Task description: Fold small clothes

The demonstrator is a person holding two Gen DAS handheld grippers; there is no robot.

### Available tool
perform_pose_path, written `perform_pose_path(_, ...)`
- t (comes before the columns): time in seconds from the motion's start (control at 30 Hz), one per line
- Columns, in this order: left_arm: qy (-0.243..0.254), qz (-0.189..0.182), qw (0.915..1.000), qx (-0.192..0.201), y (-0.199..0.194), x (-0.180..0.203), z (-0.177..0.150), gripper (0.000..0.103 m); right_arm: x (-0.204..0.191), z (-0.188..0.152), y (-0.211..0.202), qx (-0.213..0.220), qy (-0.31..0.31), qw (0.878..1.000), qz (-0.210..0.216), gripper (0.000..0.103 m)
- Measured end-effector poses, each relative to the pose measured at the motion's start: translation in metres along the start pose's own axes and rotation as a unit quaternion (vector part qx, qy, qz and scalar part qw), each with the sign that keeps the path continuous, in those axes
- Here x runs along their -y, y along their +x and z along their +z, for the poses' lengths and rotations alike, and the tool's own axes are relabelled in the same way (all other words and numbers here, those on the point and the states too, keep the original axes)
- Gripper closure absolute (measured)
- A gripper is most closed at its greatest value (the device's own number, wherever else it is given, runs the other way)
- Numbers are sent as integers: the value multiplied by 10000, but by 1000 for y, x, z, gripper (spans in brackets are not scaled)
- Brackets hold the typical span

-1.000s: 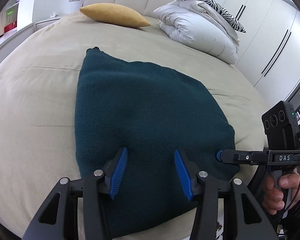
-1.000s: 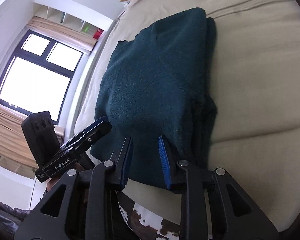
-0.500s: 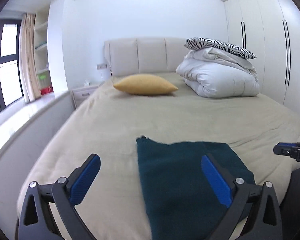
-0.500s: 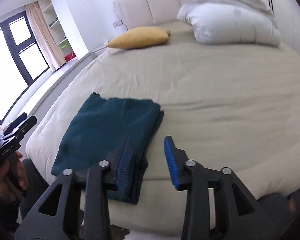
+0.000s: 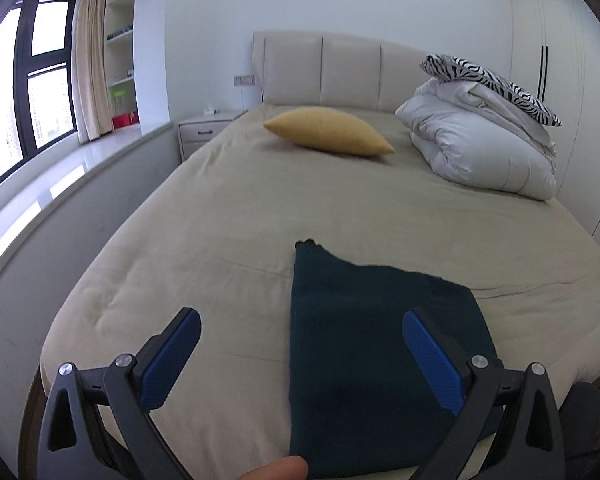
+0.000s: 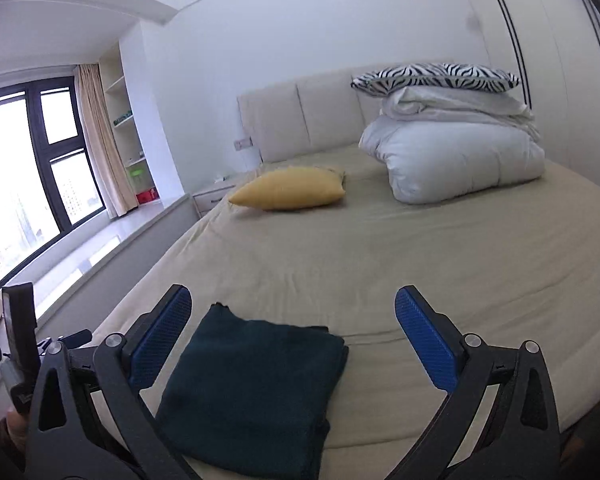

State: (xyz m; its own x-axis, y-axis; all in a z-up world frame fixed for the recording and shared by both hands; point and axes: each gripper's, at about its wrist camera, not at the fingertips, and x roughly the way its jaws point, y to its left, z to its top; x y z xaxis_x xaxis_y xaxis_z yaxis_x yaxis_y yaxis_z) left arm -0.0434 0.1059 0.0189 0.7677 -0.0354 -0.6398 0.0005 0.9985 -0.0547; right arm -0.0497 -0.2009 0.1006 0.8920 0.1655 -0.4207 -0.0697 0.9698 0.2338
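Observation:
A dark green knit garment [image 5: 372,360] lies folded into a thick rectangle near the foot edge of the beige bed [image 5: 260,220]. My left gripper [image 5: 300,318] hovers above it, open wide, with nothing between its blue pads. In the right wrist view the same garment [image 6: 256,380] rests flat below my right gripper [image 6: 293,294]. That gripper's jaws are opening, spread wide apart and clear of the cloth. The left device's body [image 6: 20,340] shows at the left edge. A fingertip [image 5: 276,470] peeks in at the bottom of the left wrist view.
A yellow pillow [image 5: 328,132] lies near the padded headboard [image 5: 324,68]. A folded white duvet [image 5: 480,152] with a zebra cushion [image 5: 492,76] on top fills the back right corner. A window ledge [image 5: 60,176] runs along the left, wardrobes [image 5: 560,80] along the right.
Both grippers lifted off the green garment and tilted up toward the room. Their jaws spread from narrow to wide. The garment stays folded on the bed.

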Motion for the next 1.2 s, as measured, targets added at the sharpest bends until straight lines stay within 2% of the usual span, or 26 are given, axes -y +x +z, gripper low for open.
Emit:
perform_pose_path(0.2,-135,88,9988,-463,27,-6,-23,0,-2,-41,58,-1277,-195,9890,-717,0)
perform_pose_path(0.47,-69,148,9967,-792,48,-5,-38,0,-6,-107,105,-1955,-366,9721,-1242,0)
perform_pose_path(0.73,-19,212,9947,-1007,64,-3,-56,0,10,-124,119,-2151,-240,9648,-1496,0)
perform_pose_path(1.2,97,243,9956,-899,61,1,-55,0,7,-124,112,-2129,-284,9653,-1483,0)
